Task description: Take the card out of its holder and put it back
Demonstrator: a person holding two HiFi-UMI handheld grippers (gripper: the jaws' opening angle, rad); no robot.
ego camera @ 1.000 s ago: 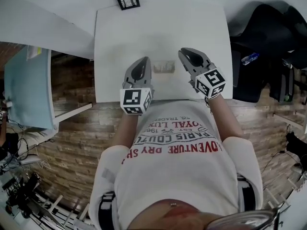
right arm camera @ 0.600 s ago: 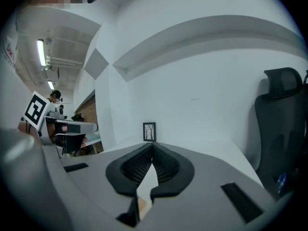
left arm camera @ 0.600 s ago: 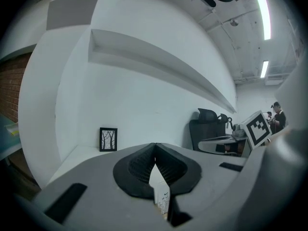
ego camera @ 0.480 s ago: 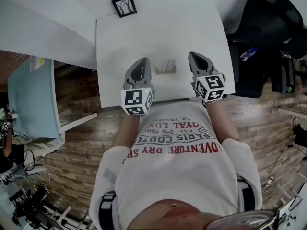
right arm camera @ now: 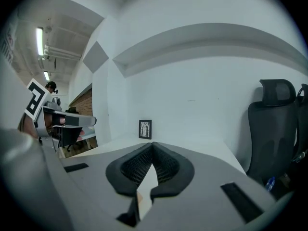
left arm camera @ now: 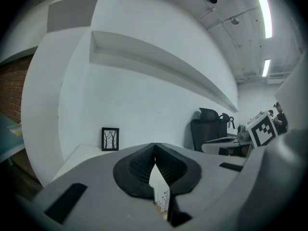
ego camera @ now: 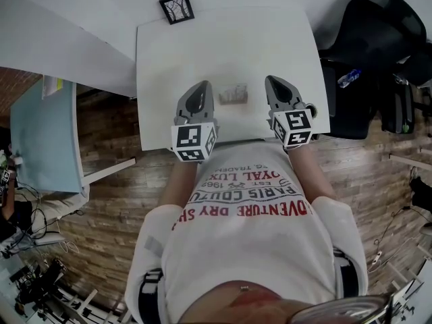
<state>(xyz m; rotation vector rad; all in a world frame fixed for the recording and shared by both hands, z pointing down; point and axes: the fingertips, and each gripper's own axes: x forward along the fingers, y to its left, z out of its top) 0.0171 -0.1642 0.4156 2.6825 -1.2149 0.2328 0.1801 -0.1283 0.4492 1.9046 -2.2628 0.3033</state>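
Note:
A small holder with a pale card (ego camera: 233, 94) standing in it sits on the white table (ego camera: 223, 46), between my two grippers. My left gripper (ego camera: 201, 84) lies to its left, a little apart, pointing up the table. In the left gripper view the jaws (left arm camera: 155, 146) meet at the tips with nothing between them, and the printed card (left arm camera: 161, 197) shows through the gap beneath. My right gripper (ego camera: 272, 79) lies to the holder's right, also clear of it. Its jaws (right arm camera: 153, 145) are shut and empty.
A small black picture frame (ego camera: 177, 8) stands at the table's far left corner. A black office chair (ego camera: 364, 52) and a bottle (ego camera: 351, 81) are to the right of the table. A light blue table (ego camera: 44, 133) stands at the left. The table's near edge runs under my grippers.
My right gripper has swung from slanting toward the holder to pointing straight up the table, and sits slightly nearer the table's edge. The left gripper and the card have stayed put.

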